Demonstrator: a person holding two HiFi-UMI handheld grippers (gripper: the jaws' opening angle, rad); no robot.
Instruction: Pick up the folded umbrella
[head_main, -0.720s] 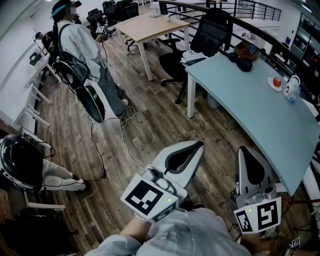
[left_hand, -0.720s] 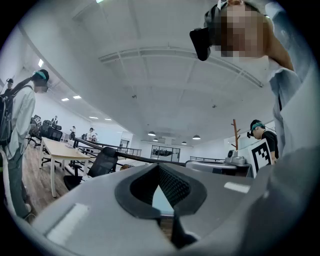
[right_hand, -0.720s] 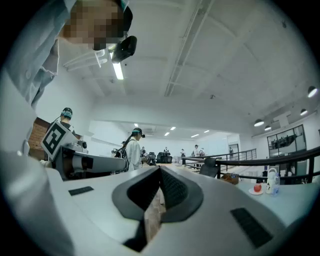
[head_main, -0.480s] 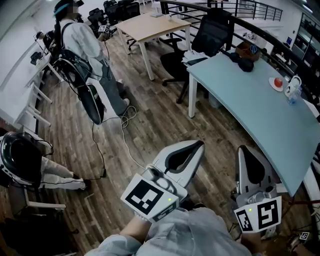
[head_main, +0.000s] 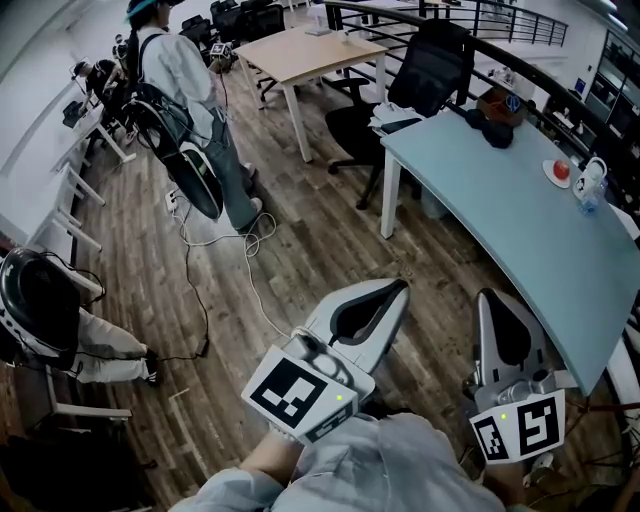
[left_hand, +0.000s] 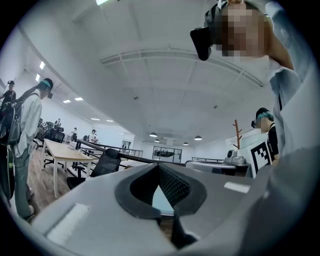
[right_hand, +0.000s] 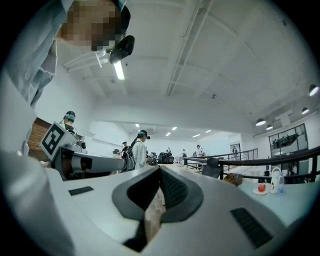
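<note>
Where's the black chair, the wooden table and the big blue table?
black chair (head_main: 432, 66), head view, on its backrest.
wooden table (head_main: 306, 52), head view, on its top.
big blue table (head_main: 500, 222), head view, bare part of its top.

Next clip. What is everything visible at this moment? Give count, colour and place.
curved table: one, pale blue-green, right
dark bundle: one, black, far end of the curved table; cannot tell what it is
brown box: one, just beyond the bundle
plate: one, white, holding something red, curved table's far right
white container: one, beside the plate
wooden table: one, light wood, top centre
office chair: one, black, between the tables
standing person: one, pale top, backpack, upper left
seated person: one, pale trousers, lower left
cables: black and white, on the wood floor
left tool: one, white, bottom centre, jaws together, empty
right tool: one, white, bottom right, jaws together, empty
</note>
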